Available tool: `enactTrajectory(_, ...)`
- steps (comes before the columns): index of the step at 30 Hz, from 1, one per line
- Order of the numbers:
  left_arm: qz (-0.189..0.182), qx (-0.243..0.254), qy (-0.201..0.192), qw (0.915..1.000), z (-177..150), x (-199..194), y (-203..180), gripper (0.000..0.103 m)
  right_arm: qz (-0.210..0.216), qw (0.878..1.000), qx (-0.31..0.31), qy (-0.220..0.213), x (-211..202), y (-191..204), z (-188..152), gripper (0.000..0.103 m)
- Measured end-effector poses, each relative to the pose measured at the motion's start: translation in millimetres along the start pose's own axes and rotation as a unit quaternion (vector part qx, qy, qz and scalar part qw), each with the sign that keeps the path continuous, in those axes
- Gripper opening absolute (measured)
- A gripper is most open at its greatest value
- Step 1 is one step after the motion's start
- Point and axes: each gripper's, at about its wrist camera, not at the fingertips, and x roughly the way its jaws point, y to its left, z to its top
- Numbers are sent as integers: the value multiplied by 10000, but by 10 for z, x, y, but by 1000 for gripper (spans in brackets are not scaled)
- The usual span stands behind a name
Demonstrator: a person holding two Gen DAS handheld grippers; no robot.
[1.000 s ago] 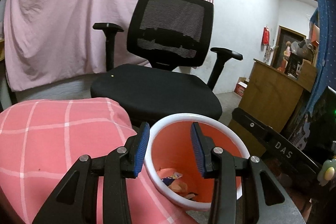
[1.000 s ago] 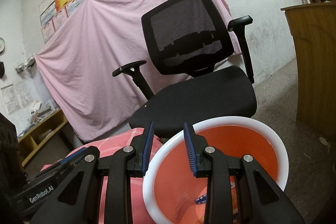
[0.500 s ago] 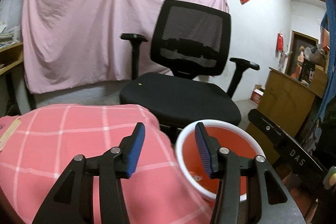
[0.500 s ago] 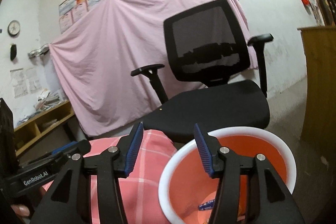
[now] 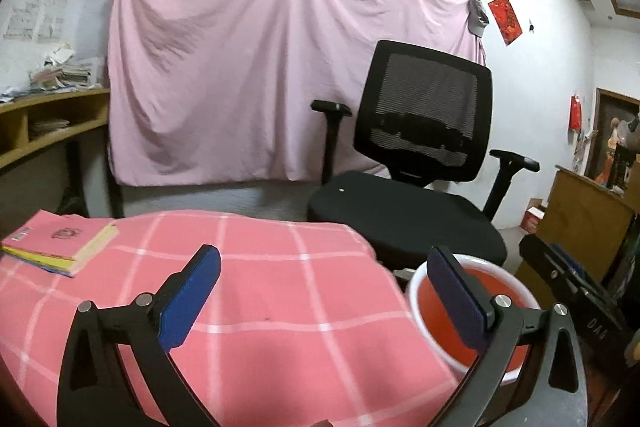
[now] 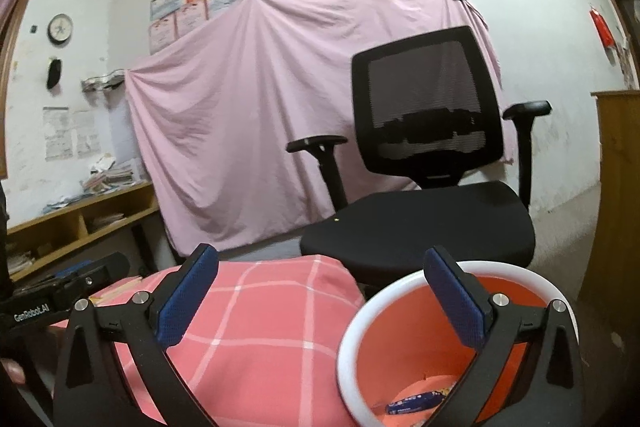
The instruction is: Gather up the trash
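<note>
Both jaw sets are opening wide from a narrower gap a second ago; nothing is held by the left gripper point(image 5: 324, 291) or right gripper point(image 6: 320, 291). Discarded wrappers point(image 6: 416, 405) lie in the orange bin point(image 6: 352, 327) beside the pink-clothed table point(image 5: 280, 307); collection appears finished. "GenRobot.AI" is read on the neighbouring gripper body.

Pink checked tablecloth point(image 5: 280, 307) over the table, stacked books point(image 5: 60, 243) at far-left corner.

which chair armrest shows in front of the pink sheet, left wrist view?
The armrest on the picture's left side of the office chair: the pink sheet hangs behind it. The other armrest stands against bare white wall.
</note>
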Motion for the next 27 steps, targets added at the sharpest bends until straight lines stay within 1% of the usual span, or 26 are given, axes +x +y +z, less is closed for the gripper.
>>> enactTrajectory(4, 154, 55, -42, 9999, -67, -113, 112, 101, 110, 9999, -81, -49, -35, 128, -9, 103)
enactTrajectory(11, 378, -175, -123, 9991, -165, -336, 342, 101, 172, 9994, -265, -145, -152, 320, -27, 103)
enactTrajectory(14, 466, -192, -189, 9985, -194, -460, 413, 101, 197, 9991, -318, -206, -226, 390, -41, 103)
enactTrajectory(23, 681, -216, -358, 9968, -326, -828, 570, 101, 202, 9967, -609, -498, -480, 646, -106, 103)
enactTrajectory(27, 719, -193, -384, 9965, -373, -956, 585, 101, 225, 9960, -672, -551, -561, 736, -144, 103)
